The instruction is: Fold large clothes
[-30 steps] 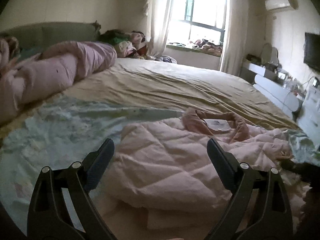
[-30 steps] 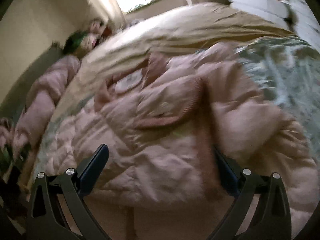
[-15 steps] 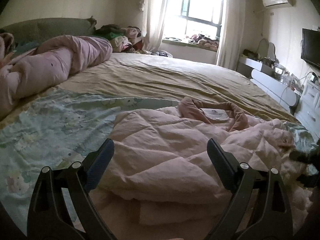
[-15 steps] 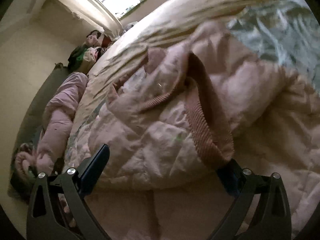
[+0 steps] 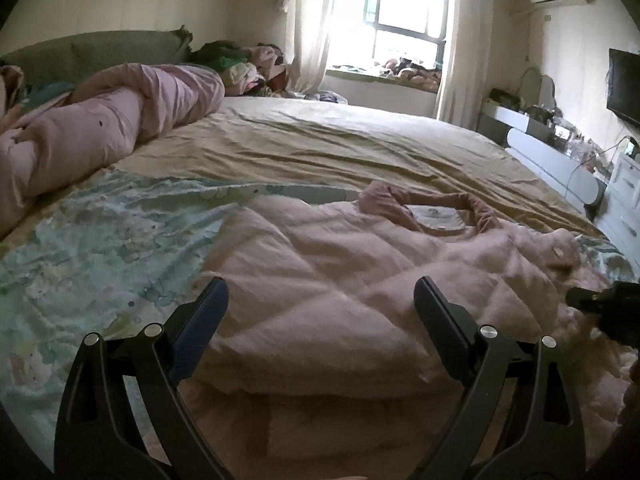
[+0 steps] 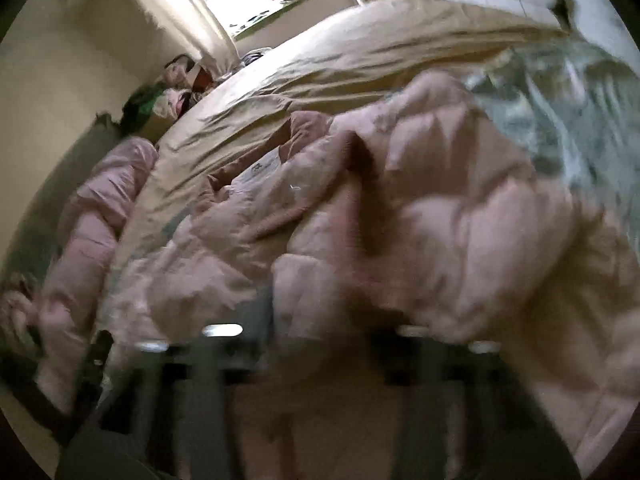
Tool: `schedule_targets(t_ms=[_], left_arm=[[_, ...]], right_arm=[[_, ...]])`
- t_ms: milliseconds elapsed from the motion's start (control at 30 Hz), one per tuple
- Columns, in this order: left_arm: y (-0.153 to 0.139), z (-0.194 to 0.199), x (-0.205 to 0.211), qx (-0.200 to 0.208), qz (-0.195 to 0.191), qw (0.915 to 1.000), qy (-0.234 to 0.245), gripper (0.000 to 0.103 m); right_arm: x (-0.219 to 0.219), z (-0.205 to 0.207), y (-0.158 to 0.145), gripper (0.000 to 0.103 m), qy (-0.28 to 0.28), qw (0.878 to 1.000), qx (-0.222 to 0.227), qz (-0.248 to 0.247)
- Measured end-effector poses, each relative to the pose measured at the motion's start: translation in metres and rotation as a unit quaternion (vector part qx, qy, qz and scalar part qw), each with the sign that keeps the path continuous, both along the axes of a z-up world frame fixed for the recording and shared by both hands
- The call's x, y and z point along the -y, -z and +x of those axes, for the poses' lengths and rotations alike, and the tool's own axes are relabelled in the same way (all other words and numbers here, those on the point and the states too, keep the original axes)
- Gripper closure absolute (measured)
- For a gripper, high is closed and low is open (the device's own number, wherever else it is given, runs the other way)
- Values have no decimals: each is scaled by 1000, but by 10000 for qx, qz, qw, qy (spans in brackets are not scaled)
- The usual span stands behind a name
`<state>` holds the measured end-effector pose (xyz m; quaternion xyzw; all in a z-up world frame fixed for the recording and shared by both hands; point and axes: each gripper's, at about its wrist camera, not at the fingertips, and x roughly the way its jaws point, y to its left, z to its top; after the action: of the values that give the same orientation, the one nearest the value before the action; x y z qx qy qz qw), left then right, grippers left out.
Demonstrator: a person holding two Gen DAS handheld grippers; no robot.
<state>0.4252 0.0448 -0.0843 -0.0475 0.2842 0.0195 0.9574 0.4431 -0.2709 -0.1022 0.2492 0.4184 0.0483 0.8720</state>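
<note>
A pink quilted padded jacket (image 5: 360, 280) lies on the bed, its ribbed collar (image 5: 400, 204) toward the far side. My left gripper (image 5: 320, 304) is open just above the jacket's near fold, holding nothing. In the right wrist view the same jacket (image 6: 420, 216) fills the frame, with a sleeve bunched close in front. My right gripper (image 6: 328, 340) is smeared by motion blur, so its jaws cannot be read. Its dark tip (image 5: 600, 308) shows at the right edge of the left wrist view, at the jacket's sleeve.
The bed has a tan sheet (image 5: 340, 148) and a pale blue printed cover (image 5: 100, 248). A rolled pink duvet (image 5: 120, 120) lies at the headboard. Clothes (image 5: 240, 68) are piled by the window. A white dresser (image 5: 560, 160) stands to the right.
The right gripper has swung quickly over the jacket sleeve and its view is now blurred. The left gripper has dropped slightly toward the jacket and stays open.
</note>
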Motion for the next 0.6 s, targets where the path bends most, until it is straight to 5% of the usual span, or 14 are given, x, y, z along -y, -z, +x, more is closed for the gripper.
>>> schedule_targets(t_ms=[133, 300, 400, 533, 600], left_arm=[[2, 3, 5, -93, 34, 9999, 28, 16], [0, 6, 14, -76, 33, 9999, 128, 16], [7, 13, 20, -235, 21, 9996, 142, 16], [15, 18, 24, -350, 183, 9991, 129, 16], [16, 19, 23, -375, 203, 9990, 110, 16]], right_arm=[[-4, 11, 8, 83, -214, 9968, -145, -761], [23, -7, -3, 83, 250, 9917, 45, -1260], [38, -2, 23, 81, 310, 9954, -206, -882], [15, 12, 33, 77, 96, 9858, -326, -1643], [16, 12, 27, 65, 132, 9839, -364, -1742]])
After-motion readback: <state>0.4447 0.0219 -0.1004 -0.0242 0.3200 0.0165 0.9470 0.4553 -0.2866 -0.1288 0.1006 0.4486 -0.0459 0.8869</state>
